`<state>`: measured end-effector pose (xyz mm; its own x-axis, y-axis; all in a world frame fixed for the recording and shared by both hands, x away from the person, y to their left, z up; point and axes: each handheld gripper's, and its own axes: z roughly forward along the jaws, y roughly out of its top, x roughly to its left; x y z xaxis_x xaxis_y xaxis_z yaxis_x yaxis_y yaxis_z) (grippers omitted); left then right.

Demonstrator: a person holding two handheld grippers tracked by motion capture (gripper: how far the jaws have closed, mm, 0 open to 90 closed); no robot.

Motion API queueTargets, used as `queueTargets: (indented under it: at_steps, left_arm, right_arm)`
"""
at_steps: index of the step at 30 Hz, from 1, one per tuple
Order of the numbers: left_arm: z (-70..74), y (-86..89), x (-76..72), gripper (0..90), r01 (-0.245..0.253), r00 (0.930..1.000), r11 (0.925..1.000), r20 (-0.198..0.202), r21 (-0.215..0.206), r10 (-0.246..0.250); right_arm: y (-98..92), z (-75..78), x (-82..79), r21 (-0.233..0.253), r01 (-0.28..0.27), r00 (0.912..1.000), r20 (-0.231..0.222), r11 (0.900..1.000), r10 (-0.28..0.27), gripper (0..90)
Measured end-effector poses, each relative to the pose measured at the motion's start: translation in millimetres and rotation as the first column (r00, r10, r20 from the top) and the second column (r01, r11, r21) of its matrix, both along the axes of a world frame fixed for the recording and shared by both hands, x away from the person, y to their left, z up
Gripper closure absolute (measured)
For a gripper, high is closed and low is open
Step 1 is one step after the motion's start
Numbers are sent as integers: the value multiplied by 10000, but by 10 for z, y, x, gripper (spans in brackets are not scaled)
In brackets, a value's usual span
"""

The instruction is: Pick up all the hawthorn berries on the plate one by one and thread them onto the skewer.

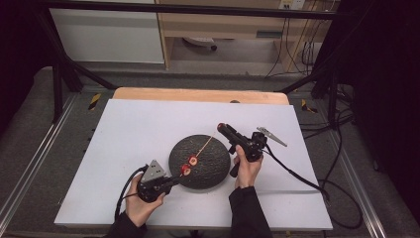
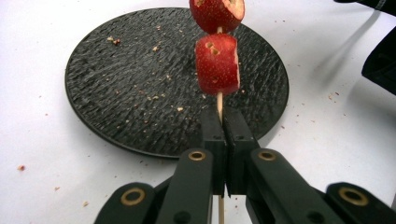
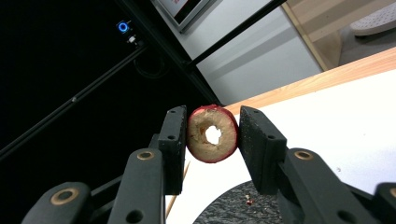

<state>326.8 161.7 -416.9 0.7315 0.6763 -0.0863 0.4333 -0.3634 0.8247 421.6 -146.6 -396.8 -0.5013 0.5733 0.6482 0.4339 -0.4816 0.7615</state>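
A person sits at a white desk (image 1: 124, 148) with a hand-held gripper in each hand. In the middle of the desk lies a round, dark, rough-surfaced plate (image 1: 208, 166), dotted with small crumbs.

The left gripper (image 2: 226, 135), seen near the lower left of the plate from the high view (image 1: 173, 181), has its jaws pressed together on the lower end of a thin wooden skewer (image 2: 219, 105). The skewer runs up and away over the plate, its far tip pointing toward the right gripper. Two red cored fruit pieces are threaded on it, one just above the other. The lower fruit piece (image 2: 217, 63) sits a little above the jaws, and the upper fruit piece (image 2: 217, 14) is touching or almost touching it. From the high view both pieces hang over the left part of the plate (image 1: 189, 165).

The right gripper (image 3: 212, 135) is raised over the far right edge of the plate (image 1: 221, 128), tilted upward. Its jaws stand partly open around a third fruit ring (image 3: 212, 134), red-skinned with pale flesh and a hole through its middle. The left jaw touches the ring; whether the right jaw touches it is hard to tell. The skewer's bare tip shows just below this gripper (image 3: 177, 189).

A cable trails from each gripper across the desk.
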Motion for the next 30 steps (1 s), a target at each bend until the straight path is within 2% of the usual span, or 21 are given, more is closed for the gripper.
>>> queueTargets:
  at_steps: [18,30]
  left_arm:
    - [-2,-94,5,885,-23,10000,9998,38,-179,24]
    - [1,-113,8,885,-24,10000,9997,79,-258,26]
  right_arm:
    - [32,-18,2,702,184,9998,3,9974,-184,632]
    - [40,-19,-13,823,171,9999,-34,9965,-169,632]
